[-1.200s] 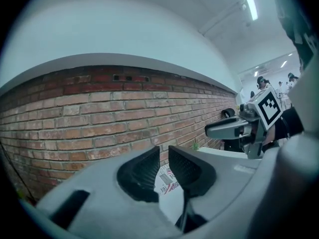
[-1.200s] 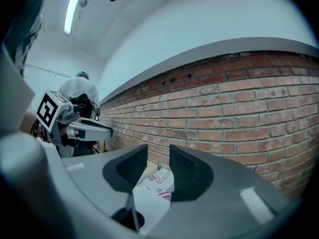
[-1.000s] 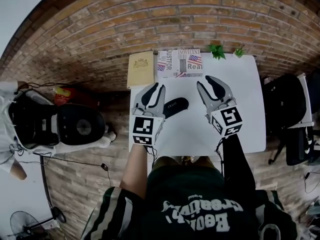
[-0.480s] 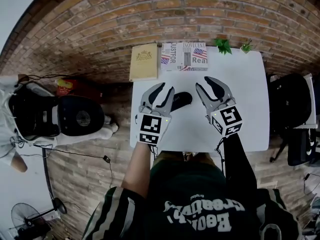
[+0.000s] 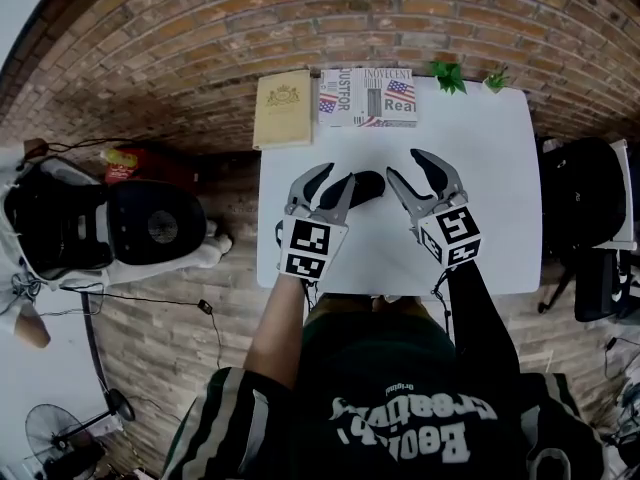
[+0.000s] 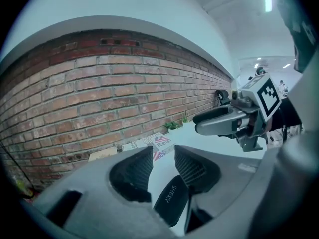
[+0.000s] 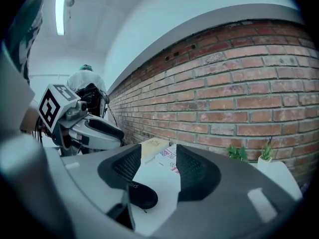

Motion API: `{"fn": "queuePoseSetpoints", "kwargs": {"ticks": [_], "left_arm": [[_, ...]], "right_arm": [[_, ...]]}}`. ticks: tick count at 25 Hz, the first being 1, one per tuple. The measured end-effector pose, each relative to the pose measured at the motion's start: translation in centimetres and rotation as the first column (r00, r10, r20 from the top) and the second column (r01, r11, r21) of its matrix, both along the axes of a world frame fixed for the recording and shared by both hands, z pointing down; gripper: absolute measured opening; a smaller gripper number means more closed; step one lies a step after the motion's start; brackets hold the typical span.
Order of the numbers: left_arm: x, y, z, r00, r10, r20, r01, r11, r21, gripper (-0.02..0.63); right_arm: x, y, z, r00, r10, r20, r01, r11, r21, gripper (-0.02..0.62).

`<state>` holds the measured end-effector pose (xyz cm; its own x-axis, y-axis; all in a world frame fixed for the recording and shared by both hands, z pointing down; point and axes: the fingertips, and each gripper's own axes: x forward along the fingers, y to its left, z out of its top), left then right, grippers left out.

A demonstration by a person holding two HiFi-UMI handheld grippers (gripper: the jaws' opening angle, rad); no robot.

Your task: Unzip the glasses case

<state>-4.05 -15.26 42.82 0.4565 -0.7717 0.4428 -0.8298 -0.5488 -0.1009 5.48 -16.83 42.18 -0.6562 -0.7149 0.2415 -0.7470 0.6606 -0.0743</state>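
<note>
Left gripper (image 5: 335, 178) fingers just opened wide — glasses case (image 5: 366, 185) between, ungripped; right gripper (image 5: 405, 165) likewise, empty.

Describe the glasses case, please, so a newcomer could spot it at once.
Find the white table by the brick wall. Near its middle lies the glasses case, the only black oval there; its neighbours are printed books and green plants.

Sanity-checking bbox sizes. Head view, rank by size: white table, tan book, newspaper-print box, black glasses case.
1. White rectangular table
2. Newspaper-print box and tan hardcover book, too alike to rank
3. Black oval glasses case, partly behind left gripper
</note>
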Motion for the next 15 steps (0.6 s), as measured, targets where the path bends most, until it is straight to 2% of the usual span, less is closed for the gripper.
{"fn": "queuePoseSetpoints", "kwargs": {"ticks": [6, 11, 15], "left_arm": [[0.5, 0.0, 2.7, 1.0, 0.026, -0.003, -0.026, 0.997, -0.067, 0.14], [0.5, 0.4, 5.5, 0.998, 0.061, 0.013, -0.059, 0.989, -0.138, 0.14], [0.4, 0.6, 8.4, 0.996, 0.083, 0.027, -0.076, 0.977, -0.198, 0.134]], "right_arm": [[-0.7, 0.5, 4.1, 0.999, -0.003, -0.039, -0.001, 0.995, -0.1, 0.238], [-1.7, 1.5, 8.2, 0.995, -0.061, -0.084, 0.043, 0.977, -0.207, 0.238], [-2.2, 1.8, 10.5, 0.988, -0.09, -0.122, 0.056, 0.965, -0.257, 0.232]]}}
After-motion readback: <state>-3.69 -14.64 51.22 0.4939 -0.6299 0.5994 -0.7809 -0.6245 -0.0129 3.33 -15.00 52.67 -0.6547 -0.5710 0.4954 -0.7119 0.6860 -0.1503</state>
